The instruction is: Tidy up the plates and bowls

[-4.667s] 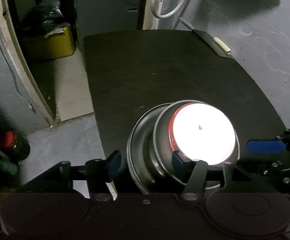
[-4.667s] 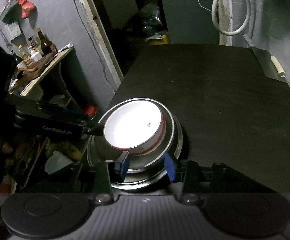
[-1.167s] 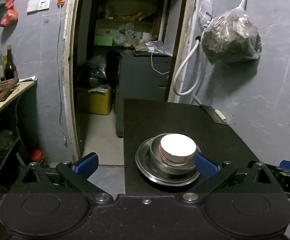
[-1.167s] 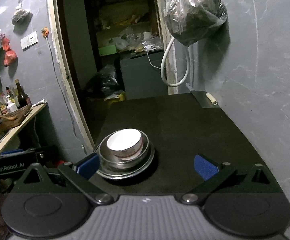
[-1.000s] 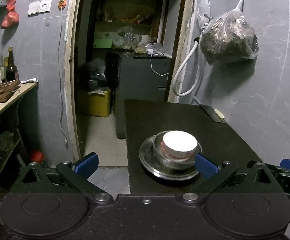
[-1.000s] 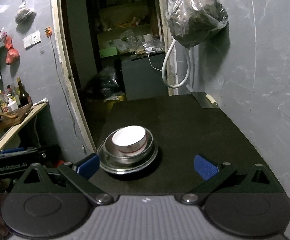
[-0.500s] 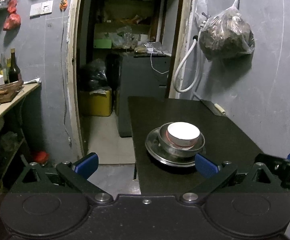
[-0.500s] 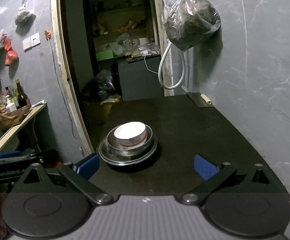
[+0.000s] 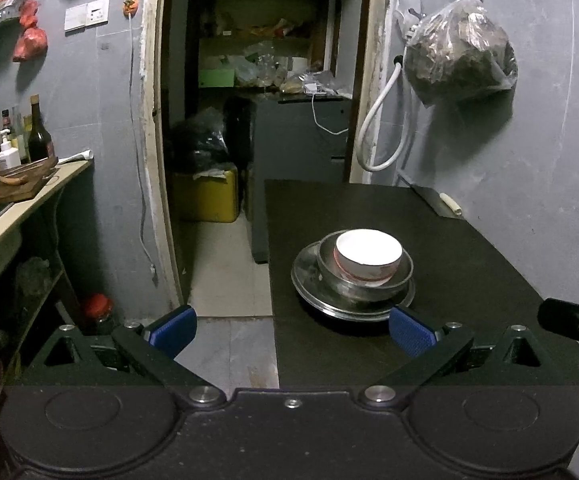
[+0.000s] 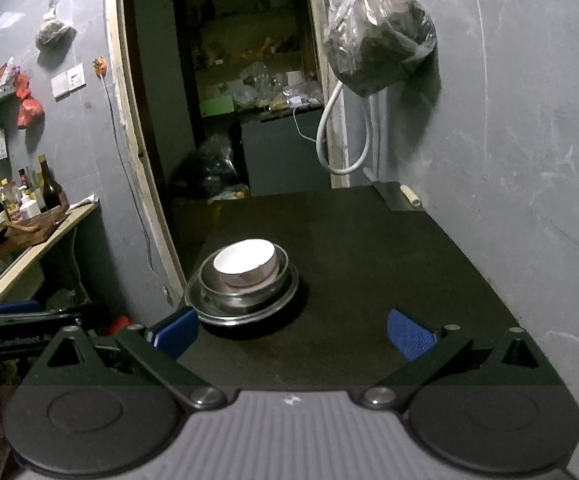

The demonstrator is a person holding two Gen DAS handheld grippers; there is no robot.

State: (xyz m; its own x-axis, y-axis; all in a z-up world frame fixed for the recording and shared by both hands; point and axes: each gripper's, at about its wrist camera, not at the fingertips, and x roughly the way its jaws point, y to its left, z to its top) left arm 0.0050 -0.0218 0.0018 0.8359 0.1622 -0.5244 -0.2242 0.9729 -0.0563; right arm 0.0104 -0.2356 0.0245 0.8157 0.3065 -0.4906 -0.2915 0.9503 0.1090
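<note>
Both grippers gape wide and empty; the nested white bowl (image 9: 368, 255) sits just ahead of the left gripper (image 9: 291, 326), the nearer one.

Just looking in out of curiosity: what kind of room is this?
Probably a home kitchen or its back area: sauce bottles on a side counter, stacked bowls on a steel plate, and a cluttered pantry doorway.

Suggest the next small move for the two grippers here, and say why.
Probably just keep both clear and end. The white bowl sits nested in the steel bowl on the steel plate, a finished stack on the black table. The left gripper and right gripper are open, empty and well back.
</note>
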